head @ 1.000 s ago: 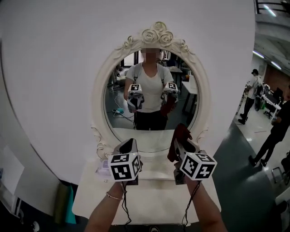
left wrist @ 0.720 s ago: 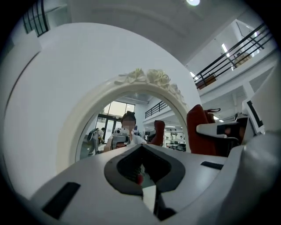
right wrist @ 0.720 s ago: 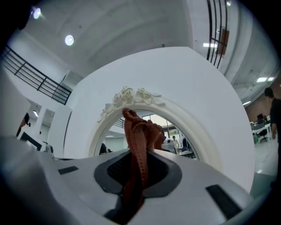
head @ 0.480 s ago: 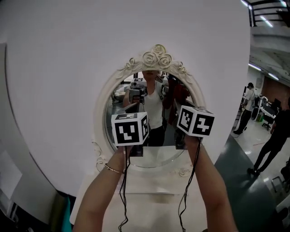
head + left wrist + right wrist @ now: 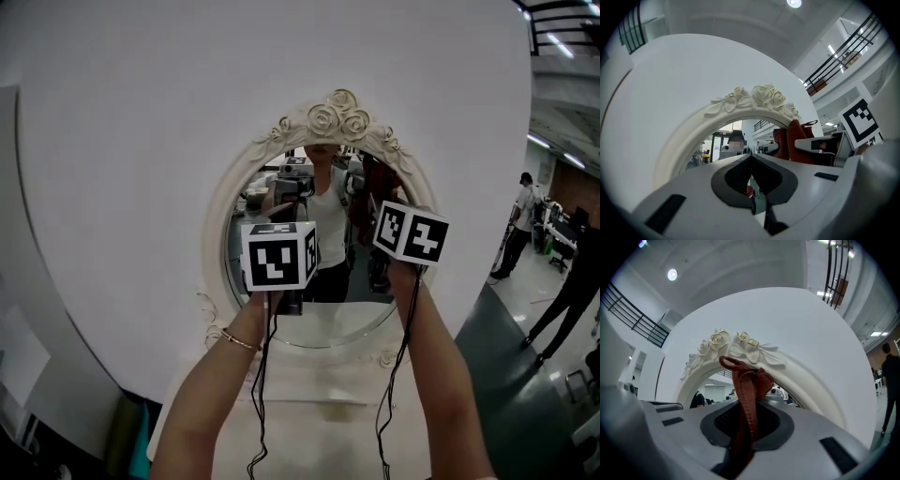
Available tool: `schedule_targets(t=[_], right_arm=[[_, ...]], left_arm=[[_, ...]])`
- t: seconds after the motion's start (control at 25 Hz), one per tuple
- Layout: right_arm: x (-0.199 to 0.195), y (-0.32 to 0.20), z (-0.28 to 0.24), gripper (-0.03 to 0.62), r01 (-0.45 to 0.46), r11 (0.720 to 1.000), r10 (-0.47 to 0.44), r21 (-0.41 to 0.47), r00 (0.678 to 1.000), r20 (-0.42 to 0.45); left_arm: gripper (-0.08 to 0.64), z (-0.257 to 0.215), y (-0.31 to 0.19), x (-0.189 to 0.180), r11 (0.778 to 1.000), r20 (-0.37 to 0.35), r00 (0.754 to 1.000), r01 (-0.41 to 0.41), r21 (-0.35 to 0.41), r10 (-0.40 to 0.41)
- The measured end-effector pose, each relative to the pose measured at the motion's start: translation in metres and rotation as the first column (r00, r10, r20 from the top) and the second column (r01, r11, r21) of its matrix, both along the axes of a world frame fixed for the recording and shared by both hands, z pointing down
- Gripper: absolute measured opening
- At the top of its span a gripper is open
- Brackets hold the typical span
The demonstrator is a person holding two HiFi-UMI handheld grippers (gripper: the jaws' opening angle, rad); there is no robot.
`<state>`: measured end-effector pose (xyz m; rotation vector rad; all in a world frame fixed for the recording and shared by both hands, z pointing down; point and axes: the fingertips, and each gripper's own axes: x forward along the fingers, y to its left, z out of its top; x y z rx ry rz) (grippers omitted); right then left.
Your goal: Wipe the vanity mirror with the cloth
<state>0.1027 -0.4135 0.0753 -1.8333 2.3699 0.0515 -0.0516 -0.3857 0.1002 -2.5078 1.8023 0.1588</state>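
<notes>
Cloth (image 5: 742,380) in right gripper (image 5: 749,405) jaws, before mirror (image 5: 333,314)

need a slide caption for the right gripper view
Right claw shut on a rust-red fabric cloth, close to the top of the white rose-carved oval vanity mirror.

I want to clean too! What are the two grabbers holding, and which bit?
The right gripper pinches the red-brown cloth by a bunched fold; a loop sticks out past its fingers. The left gripper is shut and empty.
</notes>
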Motion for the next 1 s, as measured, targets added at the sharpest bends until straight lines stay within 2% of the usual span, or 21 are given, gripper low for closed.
schedule_targets(t=[0.28,0.8,1.0], right_arm=[[-0.036,-0.006,-0.013,0.061,0.039,0.999,-0.039,0.036,0.999,0.018],[-0.183,-0.01,-0.01,0.061,0.205,0.976,-0.202,0.066,0.978,-0.059],[-0.221,-0.01,-0.002,0.061,0.26,0.964,-0.258,0.056,0.965,-0.052]], left_arm=[[0.003,0.01,0.001,-0.037,0.999,-0.004,0.999,0.045,-0.011,-0.045],[0.003,0.035,0.006,-0.142,0.982,-0.021,0.983,0.179,-0.054,-0.181],[0.003,0.05,0.012,-0.176,0.969,-0.024,0.972,0.232,-0.085,-0.235]])
